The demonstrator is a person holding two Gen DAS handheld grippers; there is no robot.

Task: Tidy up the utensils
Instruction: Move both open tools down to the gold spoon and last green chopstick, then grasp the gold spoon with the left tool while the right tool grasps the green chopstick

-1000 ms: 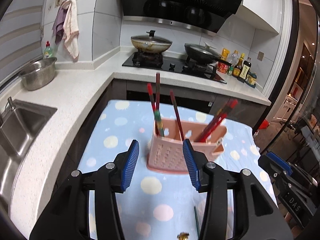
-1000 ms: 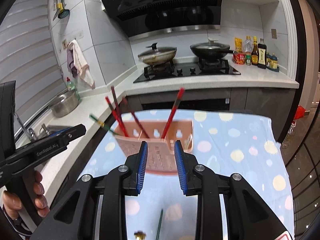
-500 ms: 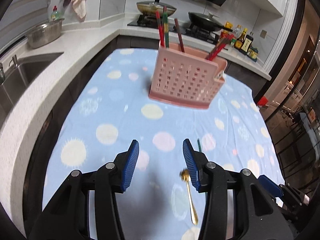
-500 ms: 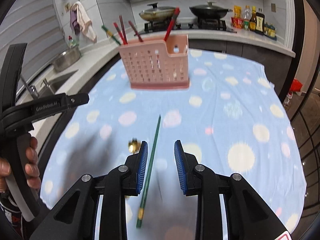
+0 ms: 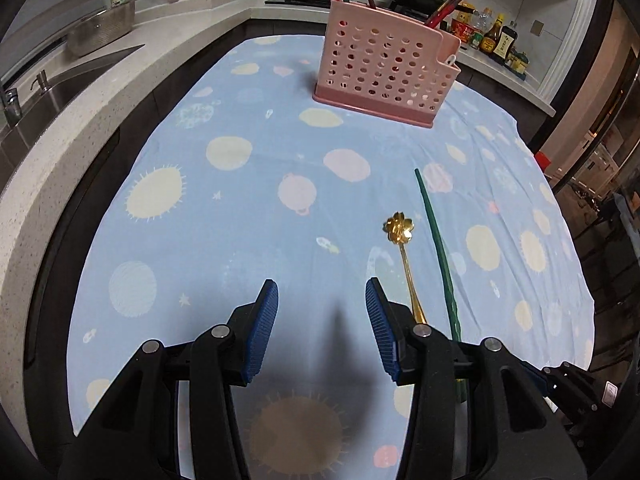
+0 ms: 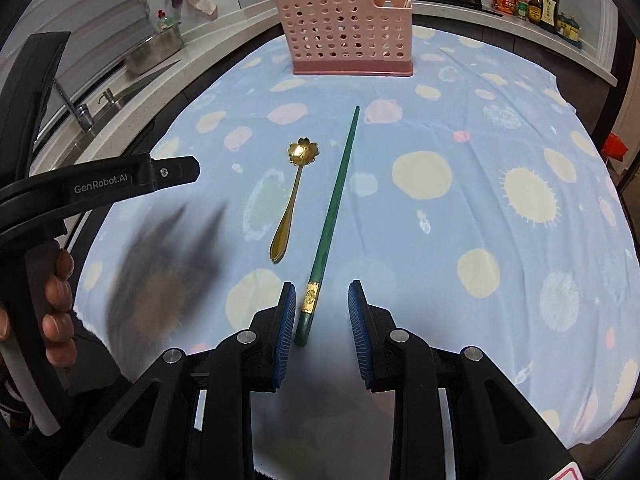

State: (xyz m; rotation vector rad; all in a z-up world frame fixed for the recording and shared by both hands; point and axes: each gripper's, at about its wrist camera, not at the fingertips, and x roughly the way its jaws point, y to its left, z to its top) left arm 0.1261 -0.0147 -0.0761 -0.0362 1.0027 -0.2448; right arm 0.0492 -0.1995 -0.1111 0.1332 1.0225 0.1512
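Note:
A gold spoon [image 6: 295, 196] with a flower-shaped bowl and a green chopstick [image 6: 335, 200] lie side by side on the dotted blue tablecloth [image 6: 460, 152]. A pink perforated utensil holder [image 6: 347, 30] stands at the far end with several red chopsticks in it. My right gripper [image 6: 322, 298] hovers open over the chopstick's near end, which lies between the fingers, untouched. My left gripper [image 5: 322, 296] is open over bare cloth; the spoon [image 5: 404, 252] and chopstick [image 5: 438, 248] lie just right of it, the spoon handle running under its right finger.
A white counter with a sink [image 5: 52, 92] and a steel bowl [image 5: 100, 30] runs along the left. A stove with pans and sauce bottles [image 5: 496, 40] sits behind the holder. A hand [image 6: 60, 304] grips the left tool's handle at the left edge.
Both grippers dropped and tilted down from the holder toward the near end of the cloth. The spoon and chopstick came into view and now lie close under the fingers.

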